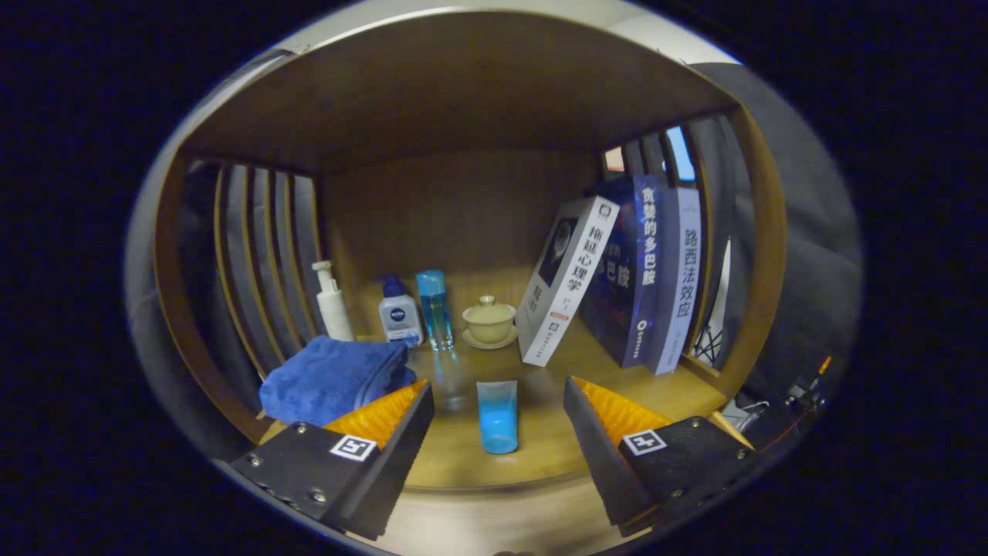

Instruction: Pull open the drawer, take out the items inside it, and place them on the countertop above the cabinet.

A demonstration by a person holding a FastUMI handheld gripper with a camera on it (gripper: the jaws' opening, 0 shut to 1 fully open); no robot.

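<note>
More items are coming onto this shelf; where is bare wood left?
Bare wood lies right of the blue tube, before the leaning books, and between tube and lidded cup. The bottles and blue towel crowd the left. Open gripper flanks the tube.

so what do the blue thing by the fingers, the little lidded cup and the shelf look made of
Blue tube, lying between the open gripper fingers: likely soft plastic, translucent and glossy. Lidded cup on its saucer: looks like glazed ceramic, pale with a soft sheen. Shelf: wood or wood veneer, matte with visible grain.
</note>
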